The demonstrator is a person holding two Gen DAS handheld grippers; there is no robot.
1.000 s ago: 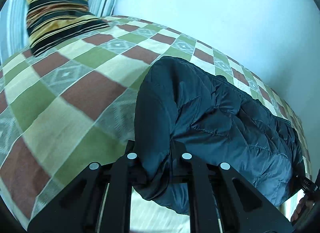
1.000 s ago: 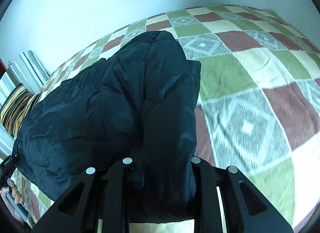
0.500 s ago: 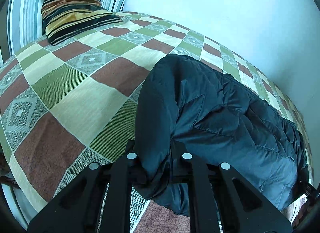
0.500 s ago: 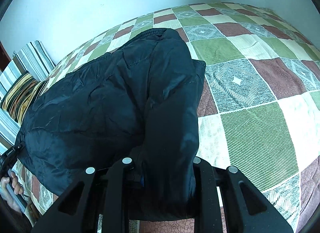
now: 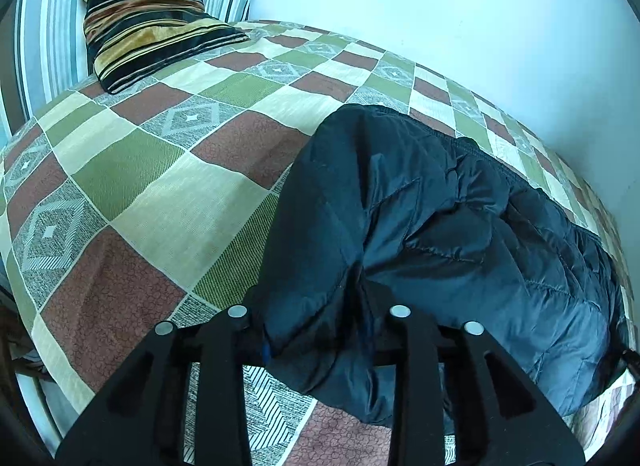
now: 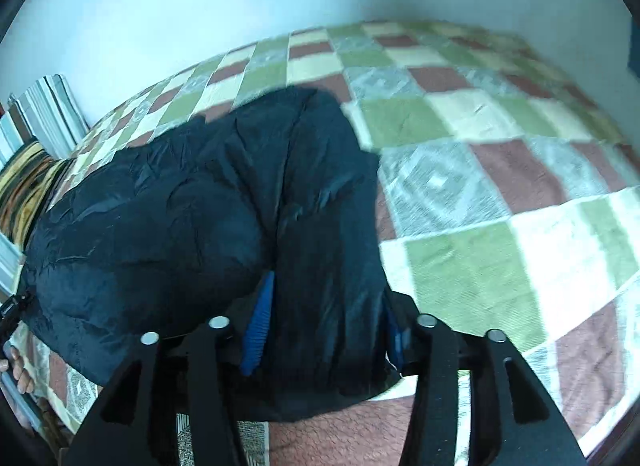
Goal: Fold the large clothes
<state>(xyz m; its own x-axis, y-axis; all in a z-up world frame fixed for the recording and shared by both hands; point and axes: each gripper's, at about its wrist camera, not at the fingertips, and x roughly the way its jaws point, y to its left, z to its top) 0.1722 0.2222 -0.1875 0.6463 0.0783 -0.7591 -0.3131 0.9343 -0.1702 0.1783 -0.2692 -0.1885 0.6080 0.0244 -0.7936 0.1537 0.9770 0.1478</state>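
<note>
- One dark blue quilted jacket lies on the bed, near the front edge of it, and a part of the jacket hangs over this edge.
- The long axis of the jacket goes along the front edge of the bed, from the left gripper to the right gripper; I cannot tell which end is the collar.
- At each end, one folded band of fabric goes away from the gripper toward the wall, across the long axis.
- The left gripper is closed on a bunch of the jacket at its left end; the fabric fills the gap between the two fingers.
- The right gripper has the right end of the jacket between its fingers, whose blue pads are visible on both sides of the fabric. The jaws stand somewhat apart, and the picture is blurred by motion, so I cannot tell if they press on the fabric.
- The bed has one checked cover with green, brown, cream and grey squares.
- One striped cushion in black and yellow stands at the head of the bed, and it leans on a blue-and-white striped pillow behind it.
- The cushion is well apart from the jacket.
</note>
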